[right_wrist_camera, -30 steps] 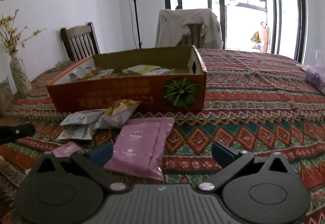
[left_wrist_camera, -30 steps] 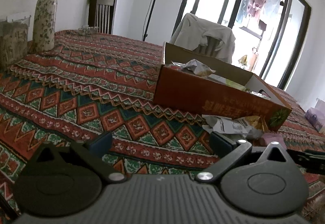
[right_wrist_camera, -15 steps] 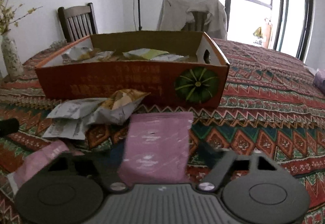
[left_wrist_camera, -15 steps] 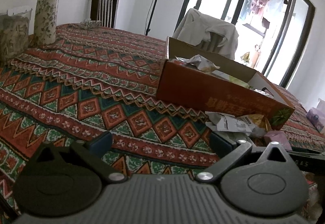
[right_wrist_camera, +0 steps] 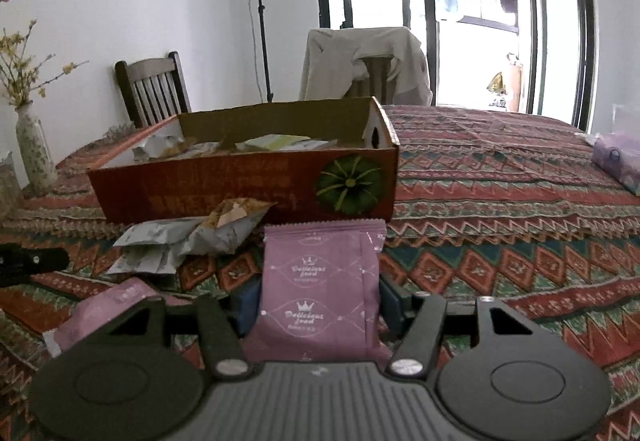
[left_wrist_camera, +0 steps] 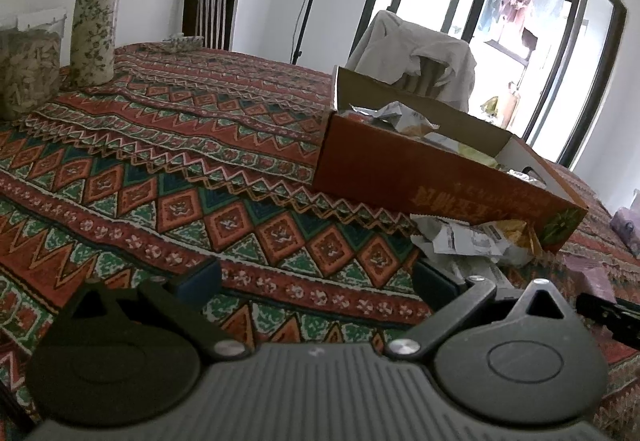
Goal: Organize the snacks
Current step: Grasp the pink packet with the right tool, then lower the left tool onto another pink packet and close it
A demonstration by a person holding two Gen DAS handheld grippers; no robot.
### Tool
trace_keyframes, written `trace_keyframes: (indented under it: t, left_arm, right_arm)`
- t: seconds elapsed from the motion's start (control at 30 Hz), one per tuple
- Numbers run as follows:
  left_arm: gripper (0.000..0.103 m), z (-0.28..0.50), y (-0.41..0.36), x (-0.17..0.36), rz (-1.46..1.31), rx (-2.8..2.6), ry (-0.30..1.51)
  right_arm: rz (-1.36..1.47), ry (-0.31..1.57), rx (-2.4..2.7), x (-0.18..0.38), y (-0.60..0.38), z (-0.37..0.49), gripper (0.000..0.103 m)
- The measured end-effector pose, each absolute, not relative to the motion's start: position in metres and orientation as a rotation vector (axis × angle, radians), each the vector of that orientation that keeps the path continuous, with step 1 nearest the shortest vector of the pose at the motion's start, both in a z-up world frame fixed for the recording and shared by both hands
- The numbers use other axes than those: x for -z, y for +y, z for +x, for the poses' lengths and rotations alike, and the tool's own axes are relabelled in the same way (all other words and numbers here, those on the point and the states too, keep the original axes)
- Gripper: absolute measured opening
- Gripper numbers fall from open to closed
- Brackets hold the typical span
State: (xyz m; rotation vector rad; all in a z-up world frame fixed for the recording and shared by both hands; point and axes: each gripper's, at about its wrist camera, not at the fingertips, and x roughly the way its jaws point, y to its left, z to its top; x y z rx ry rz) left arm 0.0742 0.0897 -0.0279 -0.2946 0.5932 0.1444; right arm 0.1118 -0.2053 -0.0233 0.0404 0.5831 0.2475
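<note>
My right gripper (right_wrist_camera: 318, 301) is shut on a purple snack packet (right_wrist_camera: 320, 281) and holds it upright above the tablecloth, in front of the orange cardboard box (right_wrist_camera: 240, 189). The box holds several snack packets. A crumpled silver packet (right_wrist_camera: 196, 237) and a second purple packet (right_wrist_camera: 108, 305) lie on the cloth before the box. My left gripper (left_wrist_camera: 316, 277) is open and empty over the cloth, left of the box (left_wrist_camera: 420, 177). The silver packet (left_wrist_camera: 468, 241) lies to its right.
A flowered vase (left_wrist_camera: 94, 25) and a clear jar (left_wrist_camera: 28, 61) stand at the table's far left. Two chairs (right_wrist_camera: 152, 89) stand behind the table, one draped with cloth (right_wrist_camera: 364, 61). A purple tissue pack (right_wrist_camera: 616, 161) lies at the right.
My right gripper closed on the purple packet and lifted it upright off the cloth. My left gripper stayed open and shifted slightly.
</note>
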Motion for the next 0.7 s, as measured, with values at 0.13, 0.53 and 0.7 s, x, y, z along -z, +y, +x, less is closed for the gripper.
trace_keyframes:
  t: [0.13, 0.53, 0.7]
  left_arm:
    - [0.103, 0.071, 0.079, 0.022, -0.271, -0.164, 0.588]
    - [0.103, 0.076, 0.016, 0.001, -0.201, 0.011, 0.631]
    - [0.103, 0.082, 0.007, 0.002, -0.205, 0.025, 0.683]
  right_arm:
    - [0.055, 0.578, -0.238, 0.024, -0.216, 0.105, 0.059]
    - [0.100, 0.562, -0.225, 0.025, -0.236, 0.095, 0.059]
    - [0.123, 0.558, -0.218, 0.027, -0.246, 0.092, 0.059]
